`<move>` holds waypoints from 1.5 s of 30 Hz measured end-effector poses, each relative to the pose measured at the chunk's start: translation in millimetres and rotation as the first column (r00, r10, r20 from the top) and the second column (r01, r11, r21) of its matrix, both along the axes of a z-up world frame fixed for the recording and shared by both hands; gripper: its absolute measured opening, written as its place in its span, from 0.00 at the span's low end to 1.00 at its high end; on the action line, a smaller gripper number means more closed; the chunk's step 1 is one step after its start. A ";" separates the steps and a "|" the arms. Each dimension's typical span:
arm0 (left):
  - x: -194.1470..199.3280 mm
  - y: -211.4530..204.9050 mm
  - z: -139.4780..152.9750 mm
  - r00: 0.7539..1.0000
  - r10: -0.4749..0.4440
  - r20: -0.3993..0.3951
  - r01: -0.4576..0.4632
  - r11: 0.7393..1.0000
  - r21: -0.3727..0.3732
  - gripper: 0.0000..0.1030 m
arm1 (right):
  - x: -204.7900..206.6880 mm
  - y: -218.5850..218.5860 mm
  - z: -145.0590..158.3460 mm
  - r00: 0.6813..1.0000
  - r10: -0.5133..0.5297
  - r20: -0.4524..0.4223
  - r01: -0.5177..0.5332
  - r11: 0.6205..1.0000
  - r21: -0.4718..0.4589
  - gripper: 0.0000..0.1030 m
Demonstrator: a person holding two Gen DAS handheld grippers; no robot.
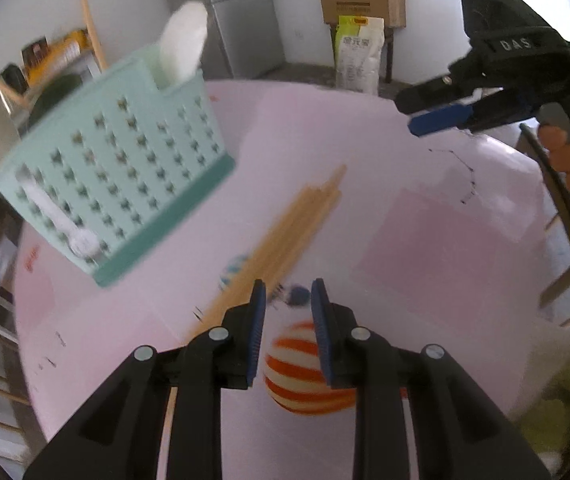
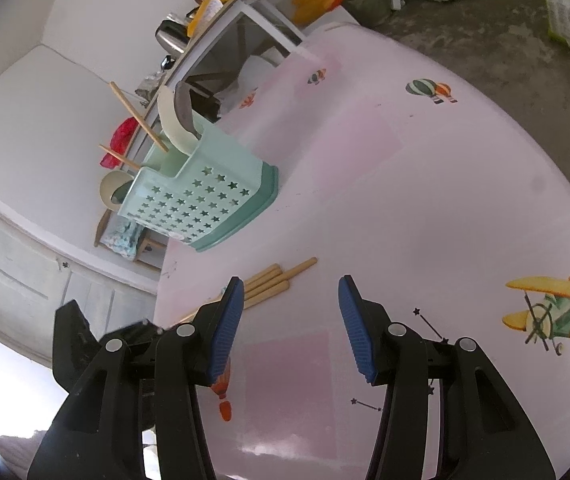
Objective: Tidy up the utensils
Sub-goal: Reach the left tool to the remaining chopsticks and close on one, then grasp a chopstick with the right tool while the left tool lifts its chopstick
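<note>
The wooden chopsticks [image 2: 273, 282], light, stiff and smooth enough to roll, lie bundled on the pink worktop [image 2: 425, 208] near the teal holder [image 2: 205, 204]; both jaws spread, empty; pinch mid-length.

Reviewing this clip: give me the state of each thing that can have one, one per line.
Left gripper: jaws open, empty.
Right gripper: jaws open, empty.
Utensil caddy: upright on the table, holding a white spoon and two chopsticks.
Loose chopsticks: lying bundled on the table, outside the caddy.
</note>
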State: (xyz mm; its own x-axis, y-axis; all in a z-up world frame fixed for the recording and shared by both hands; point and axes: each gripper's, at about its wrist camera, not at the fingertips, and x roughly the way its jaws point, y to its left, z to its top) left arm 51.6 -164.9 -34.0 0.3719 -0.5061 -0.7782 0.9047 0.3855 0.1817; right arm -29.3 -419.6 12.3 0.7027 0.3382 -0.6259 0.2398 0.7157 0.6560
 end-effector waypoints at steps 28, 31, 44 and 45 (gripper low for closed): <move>-2.7 -8.1 -0.7 0.950 0.103 -0.293 -0.089 0.994 0.060 0.15 | -3.1 -3.7 -2.8 1.000 -0.013 0.009 0.013 1.000 0.020 0.47; -0.9 -19.6 4.7 0.959 0.079 -0.272 -0.066 0.996 0.055 0.16 | -4.8 -5.3 -3.0 1.000 -0.016 0.011 0.016 1.000 0.023 0.47; -1.7 -78.5 -11.0 0.983 0.006 -0.183 0.020 0.990 0.140 0.08 | -11.3 -12.3 -3.6 0.999 -0.036 0.016 0.036 0.999 0.030 0.47; -1.3 -79.8 -10.7 0.983 0.007 -0.182 0.019 0.990 0.142 0.07 | -11.3 -12.1 -3.2 0.999 -0.036 0.015 0.035 0.999 0.026 0.47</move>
State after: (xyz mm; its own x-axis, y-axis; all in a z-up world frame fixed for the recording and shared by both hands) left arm 50.3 -244.7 -44.7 0.2149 -0.3865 -0.8969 0.9299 0.3617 0.0669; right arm -40.5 -431.7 9.0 0.7239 0.3289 -0.6064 0.2547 0.6895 0.6780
